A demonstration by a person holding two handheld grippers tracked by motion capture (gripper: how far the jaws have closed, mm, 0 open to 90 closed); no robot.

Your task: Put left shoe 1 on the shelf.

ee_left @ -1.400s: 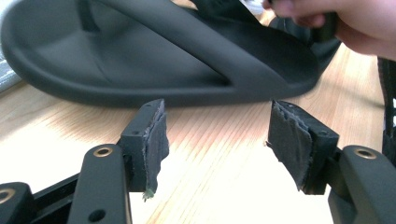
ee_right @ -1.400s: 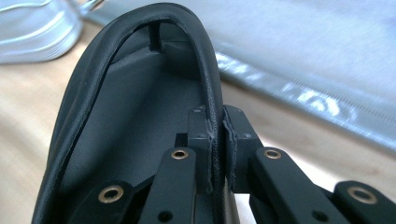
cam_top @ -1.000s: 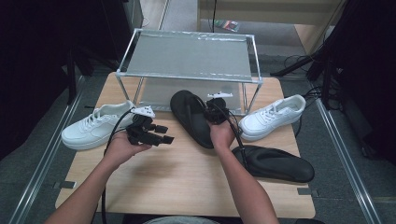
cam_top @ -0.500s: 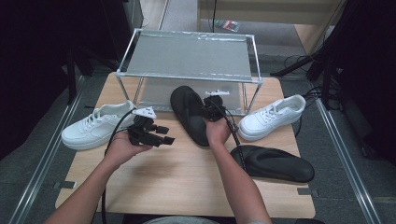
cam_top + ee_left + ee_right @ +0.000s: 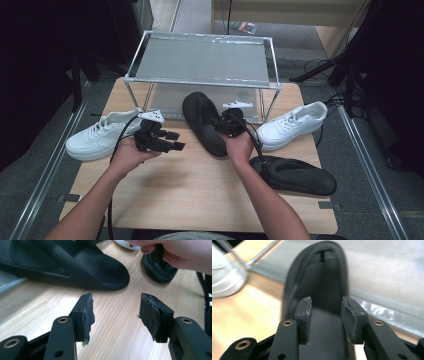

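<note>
A black slipper lies on the wooden table, its toe under the wire rack. My right gripper hovers over its heel half. In the right gripper view my right gripper is open; its jaws have just been opening, and the slipper's footbed shows beyond the gap with no pad touching it. My left gripper is held left of the slipper, pointing at it. Seen from its own camera, my left gripper stands open. The jaws have just been closing a little, with only bare wood between them and the slipper lying ahead.
A second black slipper lies at the front right, also seen in the left gripper view. One white sneaker sits at the left, another at the right beside the rack leg. Cables trail from both grippers.
The right hand has drawn back slightly toward the person over the black slipper. The left hand and the shoes have stayed where they were.
</note>
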